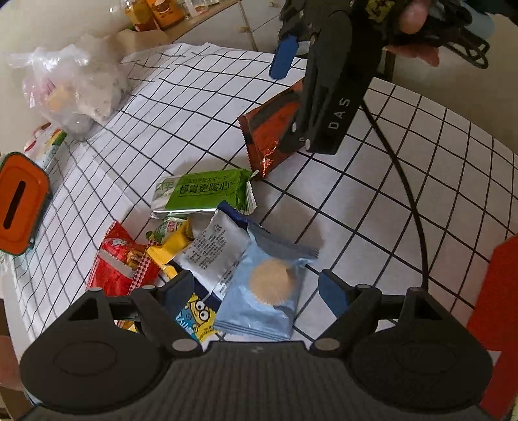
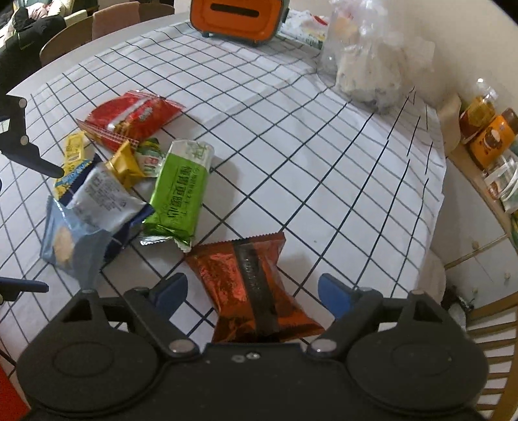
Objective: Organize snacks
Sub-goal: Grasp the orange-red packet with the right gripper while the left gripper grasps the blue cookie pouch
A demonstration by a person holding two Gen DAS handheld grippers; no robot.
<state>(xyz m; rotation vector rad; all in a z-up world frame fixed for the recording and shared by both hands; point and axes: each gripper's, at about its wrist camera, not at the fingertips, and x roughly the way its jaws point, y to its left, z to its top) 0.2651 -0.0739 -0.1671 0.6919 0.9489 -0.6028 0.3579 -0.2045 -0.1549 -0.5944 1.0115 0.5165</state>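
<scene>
Snack packets lie heaped on the checked tablecloth [image 1: 404, 181]. My left gripper [image 1: 255, 288] is open and straddles a light blue biscuit packet [image 1: 268, 291]; its pads stand clear of the packet. A white packet [image 1: 213, 252], a green one [image 1: 204, 191], a red one [image 1: 119, 262] and a yellow one [image 1: 168, 246] lie beside it. My right gripper [image 2: 254, 290] is open over a copper-red foil packet [image 2: 252, 285], which lies between the fingers untouched. In the right wrist view the left gripper [image 2: 35, 226] shows at the left edge.
An orange box with a slot [image 2: 236, 19] and a clear plastic bag [image 2: 372, 64] stand at the far side of the table. Chairs [image 2: 113, 19] ring the far edge. A shelf with jars [image 2: 485, 136] is at the right. A red object [image 1: 498, 307] sits by my left gripper.
</scene>
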